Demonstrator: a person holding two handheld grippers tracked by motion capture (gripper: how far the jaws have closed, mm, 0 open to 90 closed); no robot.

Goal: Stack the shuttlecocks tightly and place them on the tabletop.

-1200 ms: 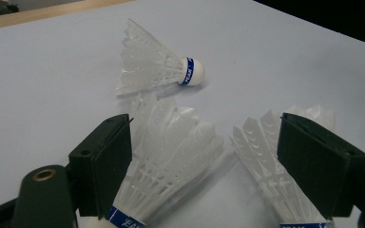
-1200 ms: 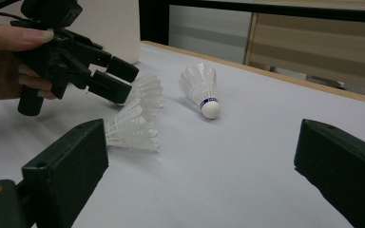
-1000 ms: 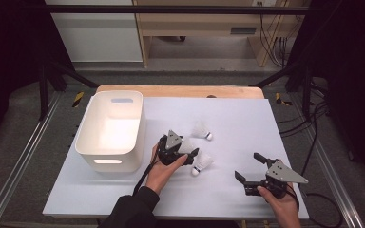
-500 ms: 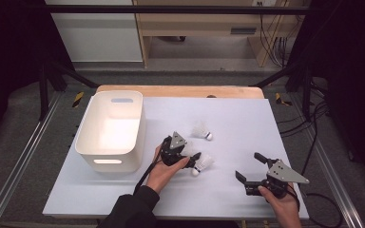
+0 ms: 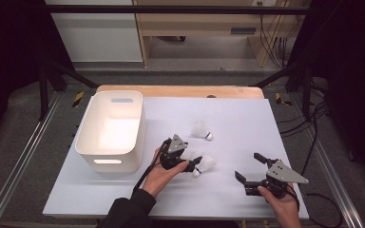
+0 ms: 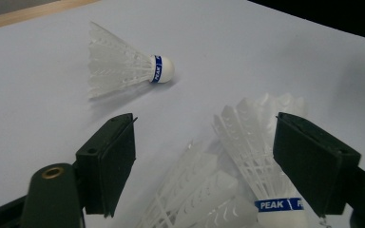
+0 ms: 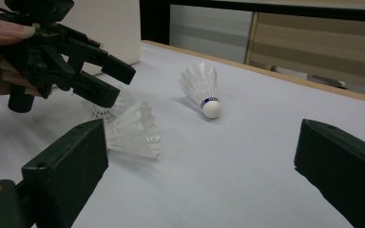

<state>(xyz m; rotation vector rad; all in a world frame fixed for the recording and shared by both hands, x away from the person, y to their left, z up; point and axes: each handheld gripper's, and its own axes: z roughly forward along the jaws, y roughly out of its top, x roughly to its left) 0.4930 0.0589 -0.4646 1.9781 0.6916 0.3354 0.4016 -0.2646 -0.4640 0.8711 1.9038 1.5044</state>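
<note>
White worktop: left hand-held gripper released, jaws straddling two shuttlecocks; third shuttlecock at 12 o'clock; right hand-held gripper released, at 4 o'clock.

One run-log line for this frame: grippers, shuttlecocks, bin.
left gripper: open over two shuttlecocks, none gripped | right gripper: open, empty | third shuttlecock: lying apart | white bin: nothing visible inside

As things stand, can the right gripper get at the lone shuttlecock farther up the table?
Probably yes: the right gripper is open, and bare table lies between it and the lone shuttlecock.
</note>
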